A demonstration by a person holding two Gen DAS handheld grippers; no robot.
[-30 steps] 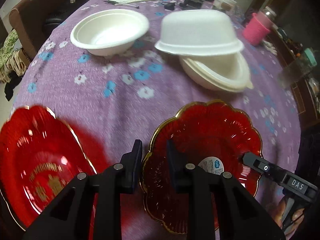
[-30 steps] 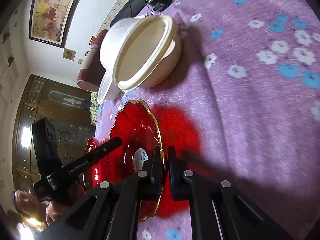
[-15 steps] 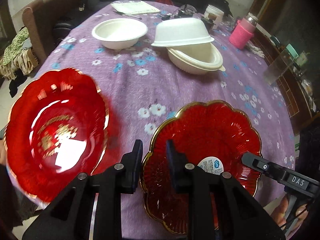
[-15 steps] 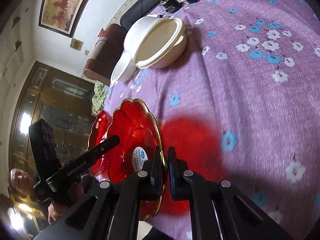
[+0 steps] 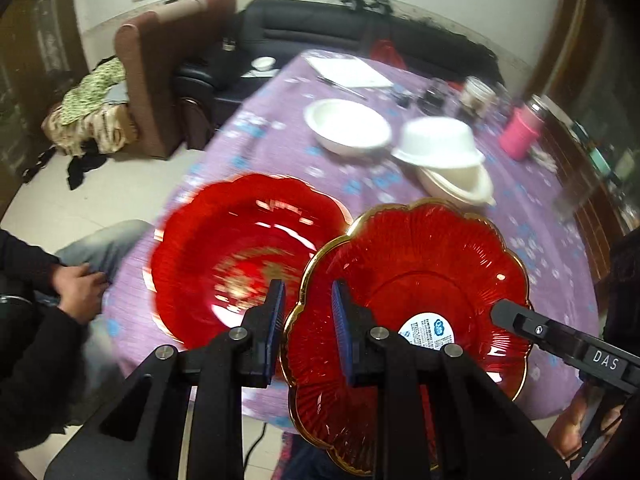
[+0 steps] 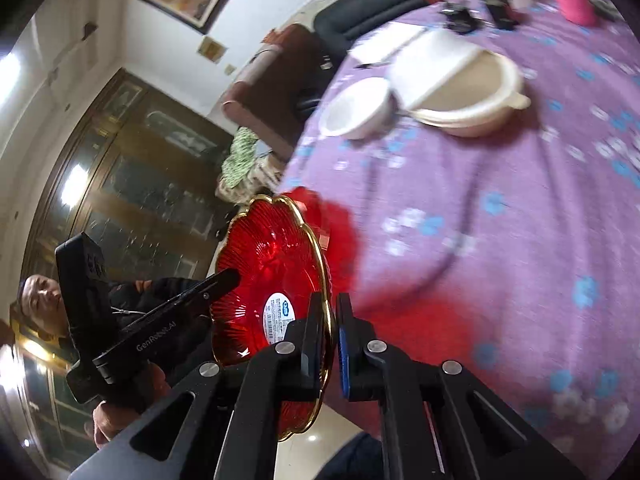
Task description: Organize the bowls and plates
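Left wrist view: a scalloped red glass plate with a gold rim [image 5: 420, 276] is held off the table, its rim pinched between the narrow jaws of the left gripper [image 5: 308, 312]. A white oval sticker [image 5: 431, 330] with unreadable blue print sits beyond the right jaw. Left of the jaws a second red plate [image 5: 240, 252] lies on the purple flowered tablecloth [image 5: 540, 240]; ahead stand white foam bowls [image 5: 438, 146].

Only the right wrist view shows the right gripper [image 6: 332, 320] closed tight on the same plate's opposite rim, and "GenRobot.AI" on the left gripper. "DAS" reads on the right gripper in the left view.
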